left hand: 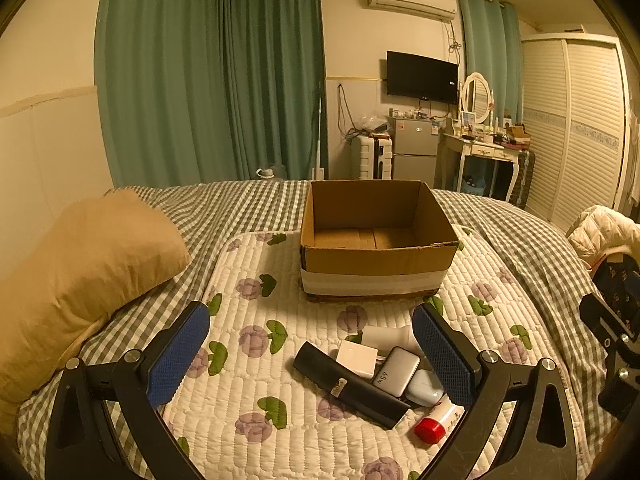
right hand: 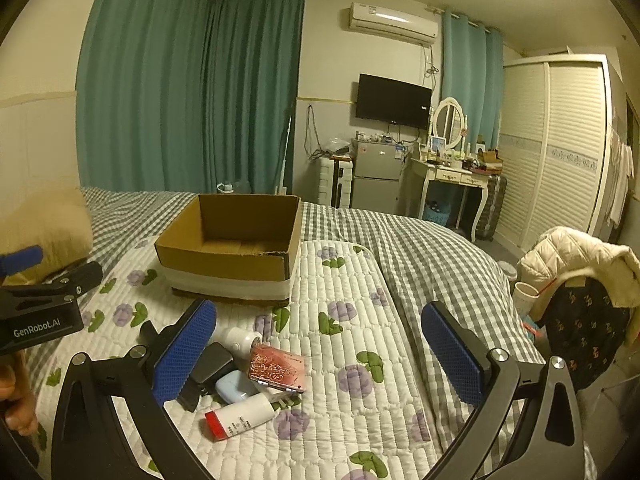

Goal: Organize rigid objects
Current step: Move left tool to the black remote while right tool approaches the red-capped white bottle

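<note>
An open, empty cardboard box (left hand: 376, 258) (right hand: 228, 260) stands on the quilted floral mat. In front of it lies a pile of small items: a long black case (left hand: 348, 384), a white cube charger (left hand: 357, 358), a grey 65W charger (left hand: 396, 372) (right hand: 211, 364), a pale blue earbud case (left hand: 426, 388) (right hand: 236, 386), a white tube with a red cap (left hand: 434, 424) (right hand: 240, 420), a white bottle (right hand: 242, 340) and a pink patterned box (right hand: 277, 368). My left gripper (left hand: 312, 360) is open above the pile. My right gripper (right hand: 320, 360) is open to the pile's right.
A tan pillow (left hand: 80, 276) lies at the left on the checked bedspread (right hand: 440, 264). A chair with a cream jacket (right hand: 576, 256) stands at the bed's right edge. Curtains, a fridge and a dressing table line the far wall.
</note>
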A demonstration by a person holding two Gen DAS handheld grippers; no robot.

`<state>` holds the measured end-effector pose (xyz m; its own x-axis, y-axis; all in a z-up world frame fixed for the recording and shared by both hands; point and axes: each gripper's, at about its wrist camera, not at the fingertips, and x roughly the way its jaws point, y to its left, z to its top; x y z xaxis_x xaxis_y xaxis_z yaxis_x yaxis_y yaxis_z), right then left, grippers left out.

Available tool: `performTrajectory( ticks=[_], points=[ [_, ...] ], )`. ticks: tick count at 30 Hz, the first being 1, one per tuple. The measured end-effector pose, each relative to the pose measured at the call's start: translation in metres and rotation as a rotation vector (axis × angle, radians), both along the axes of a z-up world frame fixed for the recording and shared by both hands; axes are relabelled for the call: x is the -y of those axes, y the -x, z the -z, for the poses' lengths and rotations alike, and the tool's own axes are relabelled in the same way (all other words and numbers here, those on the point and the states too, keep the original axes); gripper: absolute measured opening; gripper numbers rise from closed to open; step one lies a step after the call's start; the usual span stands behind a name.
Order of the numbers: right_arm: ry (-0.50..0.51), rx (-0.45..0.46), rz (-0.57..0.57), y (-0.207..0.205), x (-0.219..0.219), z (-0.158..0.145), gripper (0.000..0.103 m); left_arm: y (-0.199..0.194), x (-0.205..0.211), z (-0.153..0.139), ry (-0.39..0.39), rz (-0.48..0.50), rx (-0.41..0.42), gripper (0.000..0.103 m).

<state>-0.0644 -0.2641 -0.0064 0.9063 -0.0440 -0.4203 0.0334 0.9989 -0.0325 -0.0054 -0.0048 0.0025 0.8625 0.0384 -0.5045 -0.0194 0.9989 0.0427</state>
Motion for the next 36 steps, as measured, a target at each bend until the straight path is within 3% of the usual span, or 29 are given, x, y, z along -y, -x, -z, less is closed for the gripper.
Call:
performTrajectory(
  ticks=[11, 16, 28, 36],
  points=[
    [-0.026, -0.015, -0.007, -0.001, 0.005, 0.004, 0.103, -0.001, 0.002, 0.005, -0.001, -0.009, -0.002, 0.103],
    [-0.019, -0.050, -0.016, -0.006, 0.001, 0.017, 0.103, -0.012, 0.003, 0.018, 0.004, -0.013, -0.041, 0.103],
    [-0.033, -0.246, -0.059, -0.035, -0.019, 0.099, 0.103, -0.052, 0.010, 0.099, 0.035, -0.021, -0.268, 0.103],
    [-0.033, -0.332, -0.047, -0.051, -0.028, 0.137, 0.103, -0.077, 0.009, 0.139, 0.075, -0.078, -0.336, 0.103]
  ],
)
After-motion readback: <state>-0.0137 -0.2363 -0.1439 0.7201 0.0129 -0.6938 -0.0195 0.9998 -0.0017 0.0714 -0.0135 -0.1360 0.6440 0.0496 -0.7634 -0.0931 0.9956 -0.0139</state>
